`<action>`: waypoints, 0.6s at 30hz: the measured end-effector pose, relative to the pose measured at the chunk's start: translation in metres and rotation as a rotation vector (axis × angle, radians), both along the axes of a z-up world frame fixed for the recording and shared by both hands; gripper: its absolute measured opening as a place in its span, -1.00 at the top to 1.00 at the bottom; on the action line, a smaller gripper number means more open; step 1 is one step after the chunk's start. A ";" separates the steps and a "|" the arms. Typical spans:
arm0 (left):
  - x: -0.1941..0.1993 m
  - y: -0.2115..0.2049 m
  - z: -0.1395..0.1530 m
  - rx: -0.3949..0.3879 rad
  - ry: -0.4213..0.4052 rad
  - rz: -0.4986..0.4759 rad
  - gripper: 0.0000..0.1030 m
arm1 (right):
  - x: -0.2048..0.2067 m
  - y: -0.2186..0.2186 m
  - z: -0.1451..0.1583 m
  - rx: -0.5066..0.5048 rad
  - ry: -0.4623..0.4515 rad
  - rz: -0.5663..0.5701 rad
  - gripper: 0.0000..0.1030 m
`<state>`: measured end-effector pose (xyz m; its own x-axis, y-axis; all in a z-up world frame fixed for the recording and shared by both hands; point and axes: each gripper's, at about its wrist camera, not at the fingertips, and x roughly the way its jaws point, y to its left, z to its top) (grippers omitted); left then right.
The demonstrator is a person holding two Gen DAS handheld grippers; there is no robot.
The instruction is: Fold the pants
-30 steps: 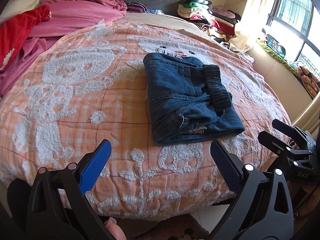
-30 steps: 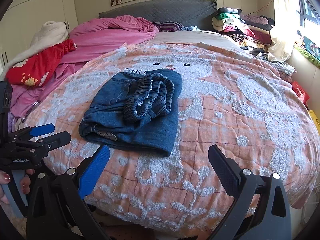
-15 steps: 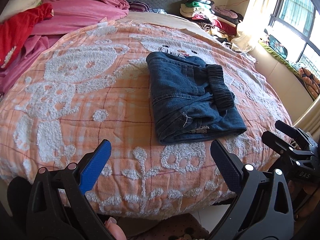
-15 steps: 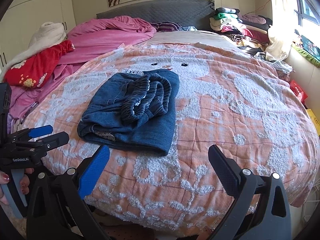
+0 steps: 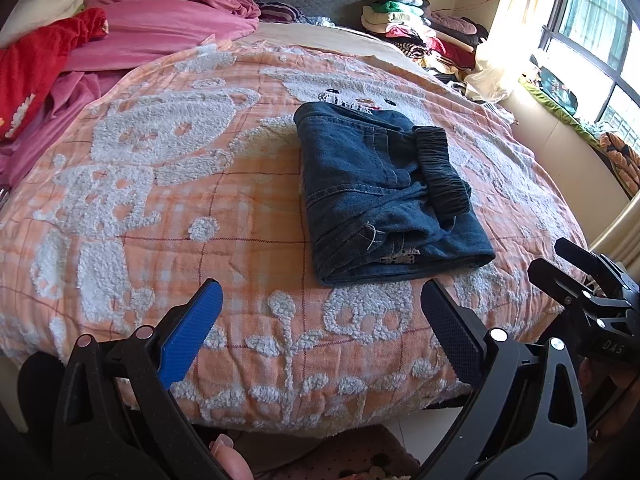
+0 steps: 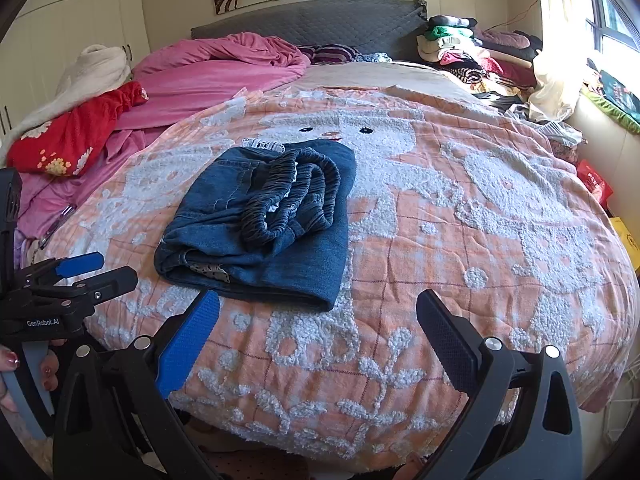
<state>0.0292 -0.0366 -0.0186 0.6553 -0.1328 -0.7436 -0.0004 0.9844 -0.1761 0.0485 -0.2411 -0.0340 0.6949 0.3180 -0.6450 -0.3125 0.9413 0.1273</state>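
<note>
Both grippers, left [image 5: 320, 312] and right [image 6: 318, 318], have drawn back slightly with jaws spread and empty, leaving the dark blue denim pants [image 5: 384, 196] folded compactly mid-way across the orange checked bedspread [image 5: 160, 208], apparently finished.

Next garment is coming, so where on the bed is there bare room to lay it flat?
Bare blanket lies right of the folded jeans, out to the bed's window-side edge. Another patch sits between the jeans and the pink bedding. The near strip in front of the jeans is narrow. The headboard end by the clothes pile is crowded.
</note>
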 end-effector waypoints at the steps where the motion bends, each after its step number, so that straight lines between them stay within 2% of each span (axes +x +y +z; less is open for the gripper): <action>1: 0.000 0.000 0.000 0.001 0.001 0.001 -0.82 | 0.000 0.000 0.000 0.000 0.001 0.001 -0.91; 18: 0.002 0.002 0.001 0.009 0.010 0.005 -0.82 | 0.000 -0.001 0.001 -0.006 0.000 -0.007 -0.91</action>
